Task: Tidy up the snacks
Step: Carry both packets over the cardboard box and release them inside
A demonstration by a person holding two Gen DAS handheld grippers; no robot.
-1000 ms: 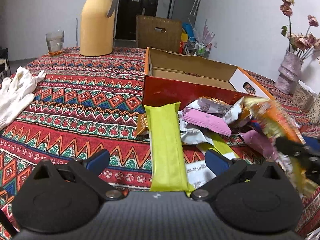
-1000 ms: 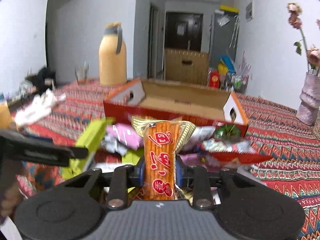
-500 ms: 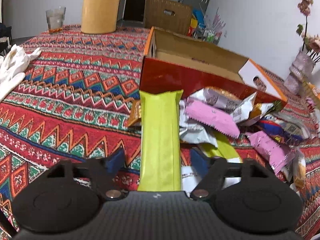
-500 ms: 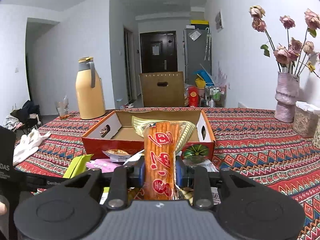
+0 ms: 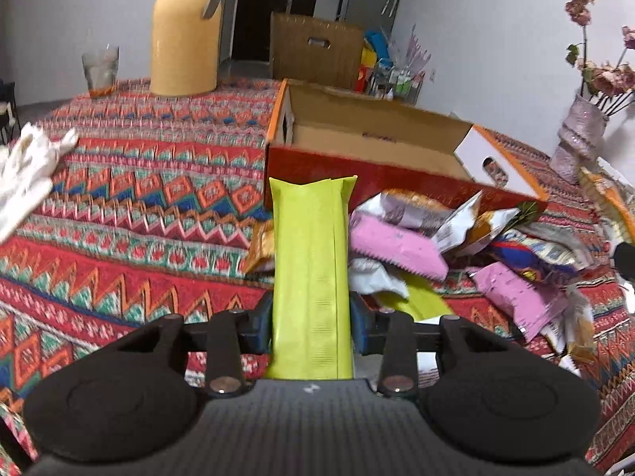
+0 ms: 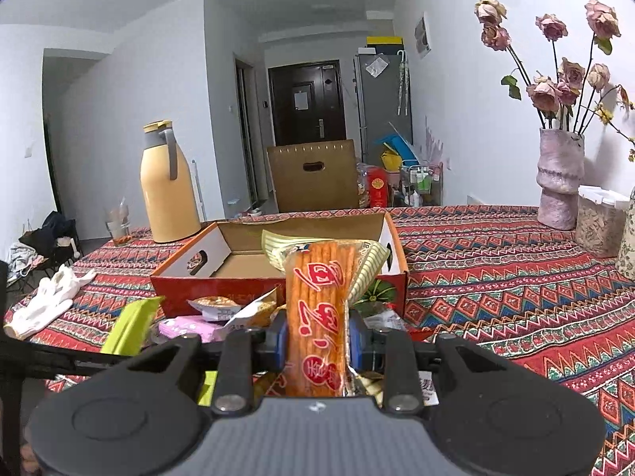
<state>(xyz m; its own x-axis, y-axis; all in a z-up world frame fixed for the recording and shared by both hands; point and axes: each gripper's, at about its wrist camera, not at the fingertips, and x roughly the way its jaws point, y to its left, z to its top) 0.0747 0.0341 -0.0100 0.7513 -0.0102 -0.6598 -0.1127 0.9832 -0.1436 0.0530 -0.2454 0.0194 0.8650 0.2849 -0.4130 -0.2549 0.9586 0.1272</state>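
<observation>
While the left gripper's (image 5: 311,323) jaws clamp an unmarked lime-green packet (image 5: 310,273), the right gripper's (image 6: 316,337) pinch a red-lettered orange snack pack (image 6: 319,317).

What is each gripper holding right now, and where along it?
Left gripper clamps the green packet near its lower end; right gripper clamps the orange stick-snack packet around its lower middle.

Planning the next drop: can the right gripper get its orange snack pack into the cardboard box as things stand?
Probably yes. The right gripper holds the orange snack pack, and the cardboard box sits straight ahead with its top open; only the loose snack pile lies low in front.
</observation>
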